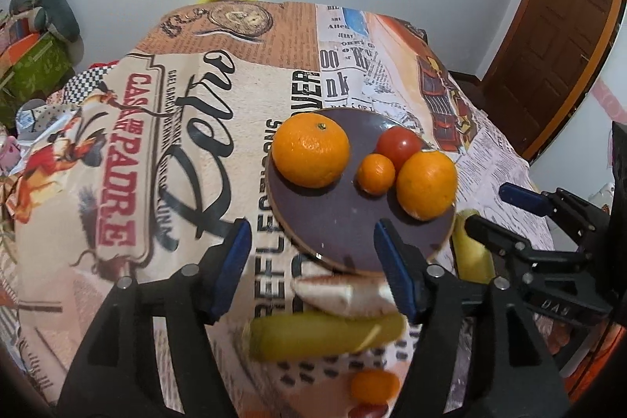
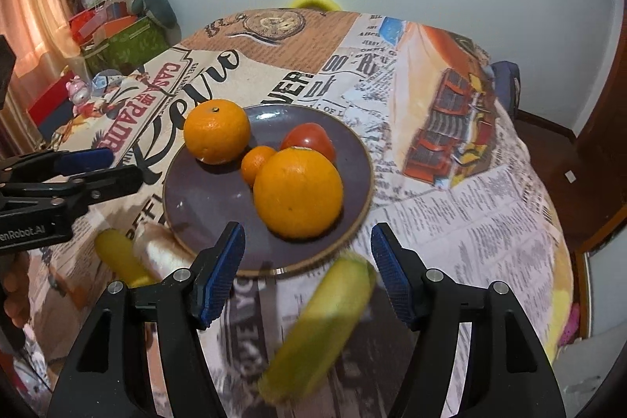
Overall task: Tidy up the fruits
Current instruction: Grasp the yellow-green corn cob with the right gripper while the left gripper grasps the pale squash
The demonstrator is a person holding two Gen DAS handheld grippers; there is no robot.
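Note:
A dark purple plate holds a big mandarin, a small mandarin, a red tomato and a large orange. My left gripper hangs open over the plate's near-left rim with nothing between its pads. My right gripper stands open at the plate's near-right rim. A blurred yellow-green fruit lies on the cloth beneath it, untouched.
A printed tablecloth covers the round table. Near the front lie a white root, another yellow-green fruit and a small orange fruit. Boxes and clutter stand left; a wooden door is on the right.

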